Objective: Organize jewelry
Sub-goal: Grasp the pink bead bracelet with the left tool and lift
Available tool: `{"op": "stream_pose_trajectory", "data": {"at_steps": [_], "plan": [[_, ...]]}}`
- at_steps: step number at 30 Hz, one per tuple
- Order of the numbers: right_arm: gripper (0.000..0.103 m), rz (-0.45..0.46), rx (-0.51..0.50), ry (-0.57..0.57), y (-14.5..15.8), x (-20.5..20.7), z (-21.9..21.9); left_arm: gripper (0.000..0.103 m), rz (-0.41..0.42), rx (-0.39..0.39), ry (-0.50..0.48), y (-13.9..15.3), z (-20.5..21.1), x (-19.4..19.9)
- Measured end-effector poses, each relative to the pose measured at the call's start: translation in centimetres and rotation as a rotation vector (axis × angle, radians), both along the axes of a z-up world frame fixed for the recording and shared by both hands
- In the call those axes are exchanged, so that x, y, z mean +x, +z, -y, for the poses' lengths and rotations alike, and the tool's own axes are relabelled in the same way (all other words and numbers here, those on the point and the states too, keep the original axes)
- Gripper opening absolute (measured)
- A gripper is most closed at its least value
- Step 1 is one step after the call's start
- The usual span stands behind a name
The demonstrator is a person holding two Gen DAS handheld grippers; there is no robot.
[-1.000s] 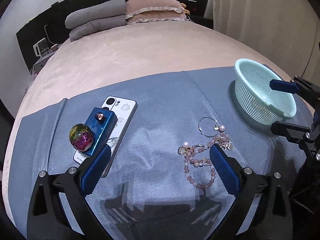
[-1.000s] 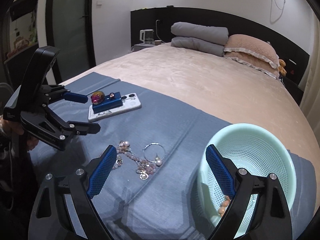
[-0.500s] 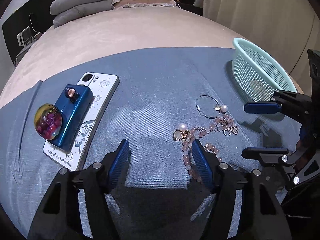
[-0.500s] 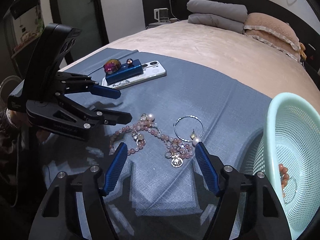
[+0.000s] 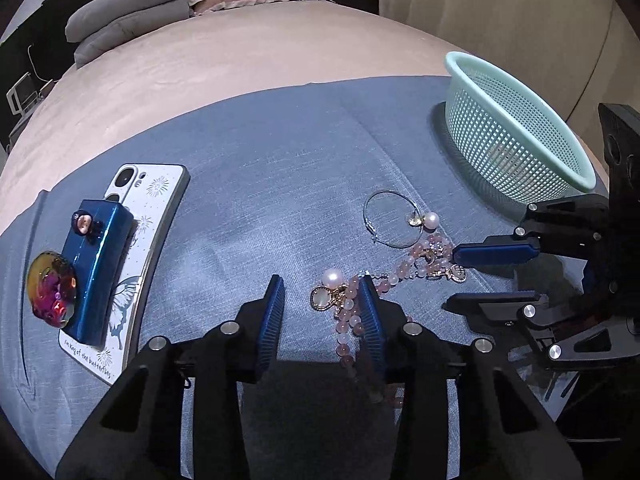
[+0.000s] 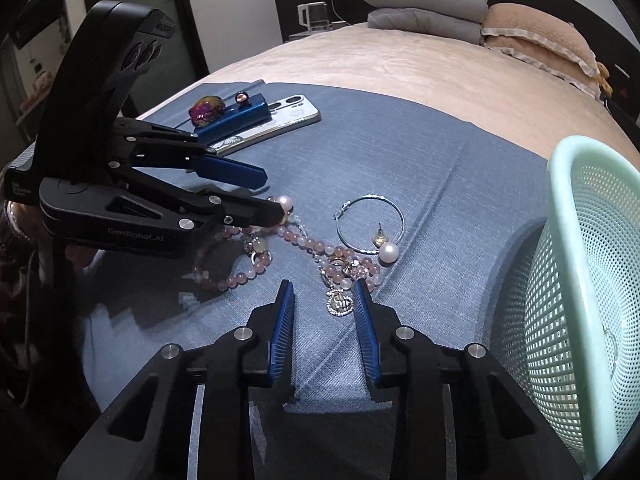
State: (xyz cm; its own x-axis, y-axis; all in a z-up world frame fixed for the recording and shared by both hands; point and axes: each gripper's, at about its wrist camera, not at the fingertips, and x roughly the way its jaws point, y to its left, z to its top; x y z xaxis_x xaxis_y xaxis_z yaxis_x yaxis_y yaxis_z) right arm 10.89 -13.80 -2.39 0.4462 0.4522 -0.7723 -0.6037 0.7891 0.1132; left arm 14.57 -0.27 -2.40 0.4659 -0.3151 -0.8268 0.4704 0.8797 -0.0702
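Broadly, a bed with a beige cover [image 5: 224,80] fills both views, with folded grey blankets [image 6: 428,4] and a frilled pink pillow [image 6: 536,32] at its head. Blue denim-like cloth [image 5: 260,160], spread across the near part of the bed, carries every item listed below. Mint-green perforated plastic basket [image 5: 516,120], upright at the cloth's right end; its contents cannot be made out. Left gripper [image 5: 320,292], black frame with blue ribbed pads, jaws partly open, low over the cloth, its right finger lying over the bead strand and nothing clamped between the pads. Right gripper [image 6: 323,294], same build, jaws narrowly parted, straddling a round gold pendant [image 6: 340,304] without pressing on it. White phone [image 5: 144,216], face down, butterfly-printed case, at the cloth's left end. Blue metallic box [image 5: 100,264], lying on the phone, a small round ornament [image 5: 83,222] on its far end. Iridescent purple faceted stone [image 5: 50,294], resting against the box's near end. Pink bead bracelet [image 6: 240,276], loose strand with gold charms, lying mid-cloth between the two grippers. Silver hoop earring [image 6: 370,224], flat on the cloth just beyond the beads. Pearl stud earring [image 6: 388,251], at the hoop's near edge. Second pearl with gold charm [image 5: 333,279], between the left gripper's fingertips.
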Motion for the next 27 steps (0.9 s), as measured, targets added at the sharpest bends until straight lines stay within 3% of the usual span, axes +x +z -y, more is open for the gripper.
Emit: {"op": "stream_pose_trajectory", "data": {"at_steps": [8, 15, 27], "plan": [[0.012, -0.007, 0.021, -0.011, -0.1, 0.1, 0.5, 0.022, -0.055, -0.094, 0.003, -0.4, -0.5, 0.7], [0.012, -0.015, 0.037, -0.012, 0.4, -0.3, 1.0, 0.021, -0.065, -0.096, 0.017, -0.3, -1.0, 0.1], [0.012, 0.018, 0.079, -0.027, 2.8, -1.3, 2.2, 0.021, 0.023, -0.114, 0.020, 4.6, -1.8, -2.1]]}}
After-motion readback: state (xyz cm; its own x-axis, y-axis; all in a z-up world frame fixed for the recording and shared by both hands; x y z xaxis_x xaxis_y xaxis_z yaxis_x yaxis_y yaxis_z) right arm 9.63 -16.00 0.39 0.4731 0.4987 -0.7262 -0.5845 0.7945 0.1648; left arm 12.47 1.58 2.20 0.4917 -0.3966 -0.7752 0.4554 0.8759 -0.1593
